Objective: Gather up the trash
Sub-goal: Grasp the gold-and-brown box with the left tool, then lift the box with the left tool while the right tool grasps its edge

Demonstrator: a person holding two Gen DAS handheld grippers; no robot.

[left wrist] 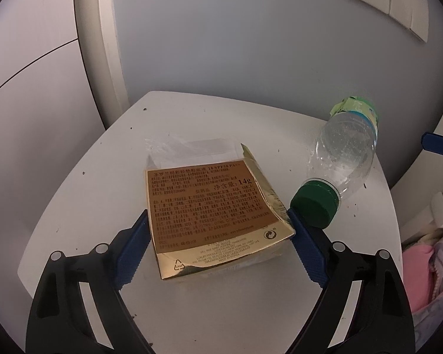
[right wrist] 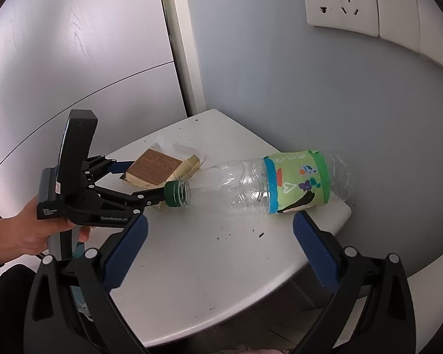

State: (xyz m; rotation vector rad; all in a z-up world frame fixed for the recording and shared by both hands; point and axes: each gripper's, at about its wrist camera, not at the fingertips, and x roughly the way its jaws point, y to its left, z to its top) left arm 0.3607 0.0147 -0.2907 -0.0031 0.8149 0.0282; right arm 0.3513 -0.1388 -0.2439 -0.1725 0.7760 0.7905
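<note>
Pale grey walls meet in a corner behind a small white corner table (right wrist: 221, 265), its top speckled with dark crumbs. One double wall socket (right wrist: 339, 0) sits high at about 1 o'clock in the right wrist view, with blank plates beside it.

Two pieces of trash lie on the table. One is a gold carton (left wrist: 212, 215) with a brown printed panel facing up, lying flat near the middle of the left wrist view; a scrap of clear plastic wrap (left wrist: 186, 150) lies just behind it at 12 o'clock. The other is one clear plastic bottle (right wrist: 265, 185), on its side, with a green cap (right wrist: 174, 194) and a hand-drawn green and blue paper label (right wrist: 298, 185) round its body. Only droplets show inside the bottle; whether the carton holds anything cannot be told.

The left gripper (left wrist: 218, 218) stands spread about the carton, its blue fingers (left wrist: 136, 244) at the carton's two sides, touching or nearly touching its edges; a firm grip cannot be told. The bottle's cap lies just beside the right-hand finger, at 3 o'clock from the carton. A bare hand (right wrist: 29, 230) holds that tool at 9 o'clock in the right wrist view.

The right gripper (right wrist: 221, 230) hangs wide apart and holds nothing, its two blue fingers low above the table, with the bottle just beyond them at 12 o'clock.
</note>
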